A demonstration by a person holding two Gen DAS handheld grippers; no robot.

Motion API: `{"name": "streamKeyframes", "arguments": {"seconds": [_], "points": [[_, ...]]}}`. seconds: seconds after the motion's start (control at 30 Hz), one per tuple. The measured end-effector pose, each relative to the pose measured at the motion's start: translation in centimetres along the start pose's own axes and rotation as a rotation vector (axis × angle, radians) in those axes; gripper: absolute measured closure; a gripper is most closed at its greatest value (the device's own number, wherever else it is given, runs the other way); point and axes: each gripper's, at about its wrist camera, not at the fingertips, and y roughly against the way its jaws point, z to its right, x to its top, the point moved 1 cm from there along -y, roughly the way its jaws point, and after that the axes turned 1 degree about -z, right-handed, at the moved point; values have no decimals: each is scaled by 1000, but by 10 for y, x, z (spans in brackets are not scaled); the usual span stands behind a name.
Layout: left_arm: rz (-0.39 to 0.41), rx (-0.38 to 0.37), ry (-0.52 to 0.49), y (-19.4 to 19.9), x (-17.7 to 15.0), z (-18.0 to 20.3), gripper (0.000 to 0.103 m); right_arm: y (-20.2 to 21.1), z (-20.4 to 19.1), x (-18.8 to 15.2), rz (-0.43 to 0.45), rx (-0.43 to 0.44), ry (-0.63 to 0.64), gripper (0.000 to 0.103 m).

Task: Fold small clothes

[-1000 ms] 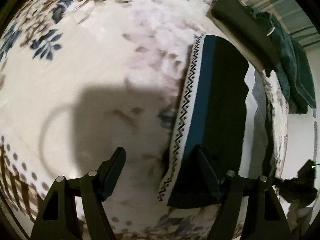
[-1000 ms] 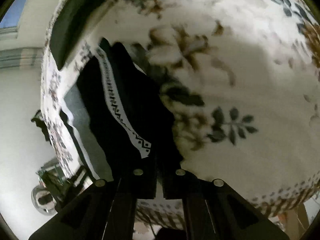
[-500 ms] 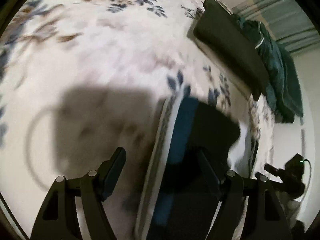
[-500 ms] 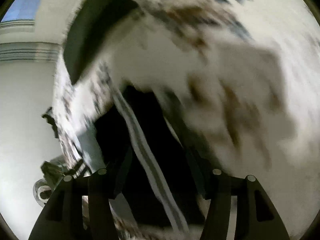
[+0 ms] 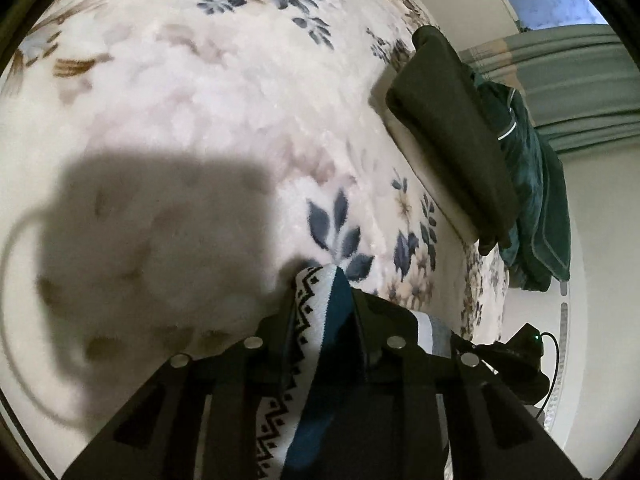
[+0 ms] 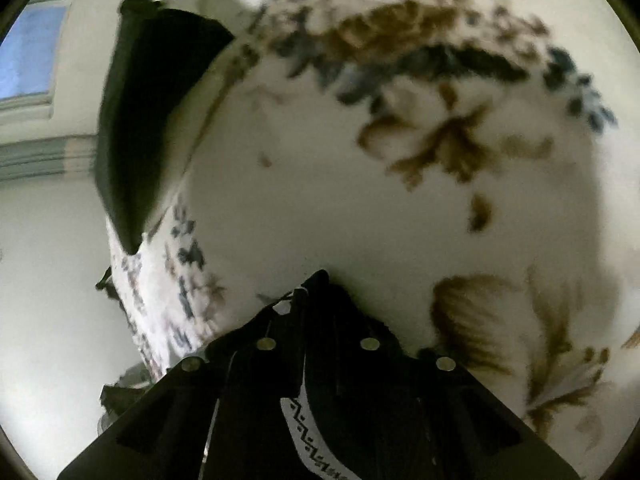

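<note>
A small dark garment (image 5: 320, 360) with a teal stripe and a white band of black zigzag lies on the floral blanket (image 5: 200, 80). In the left wrist view its edge runs up between the fingers of my left gripper (image 5: 323, 298), whose jaws are closing and pinch the patterned hem. The right wrist view shows the same garment (image 6: 308, 432), black with the white zigzag band, bunched between the fingers of my right gripper (image 6: 316, 290). Those jaws are closing too, and they press on the black cloth. Most of the garment is hidden under both grippers.
A dark folded cushion or cloth (image 5: 452, 132) lies at the bed's far edge, with a dark green blanket (image 5: 532, 184) behind it. A black device with a green light (image 5: 520, 356) sits off the bed at the right. The wide floral blanket (image 6: 360, 200) stretches ahead.
Both grippers have moved in over the garment and closed on its edge. The left was open a second ago. The right was shut, opened half a second ago, and now pinches cloth.
</note>
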Motion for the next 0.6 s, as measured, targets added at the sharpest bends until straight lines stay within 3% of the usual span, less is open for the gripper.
{"name": "streamKeyframes", "arguments": {"seconds": [0.13, 0.17, 0.2, 0.27, 0.3, 0.47, 0.57, 0.6], "points": [[-40, -17, 19, 7, 3, -2, 75, -3, -6, 0, -71, 56, -6, 90], [-46, -31, 37, 12, 3, -3, 70, 2, -4, 1, -102, 77, -7, 82], [-46, -24, 43, 15, 3, -3, 58, 8, -3, 0, -130, 77, 1, 65], [-40, -1, 26, 31, -5, -1, 46, 25, 3, -9, -146, 72, 37, 52], [-37, -2, 15, 37, -11, -1, 46, 31, 7, -17, -173, 57, 54, 49], [-108, 49, -34, 50, -64, -6, 46, 33, 46, -75, -312, -9, 48, 49], [-143, 41, -13, 39, -91, -12, 48, 17, 68, -100, -341, 18, -23, 49], [-134, 54, -12, 35, -97, -12, 51, 17, 73, -105, -319, 44, -46, 57]]}}
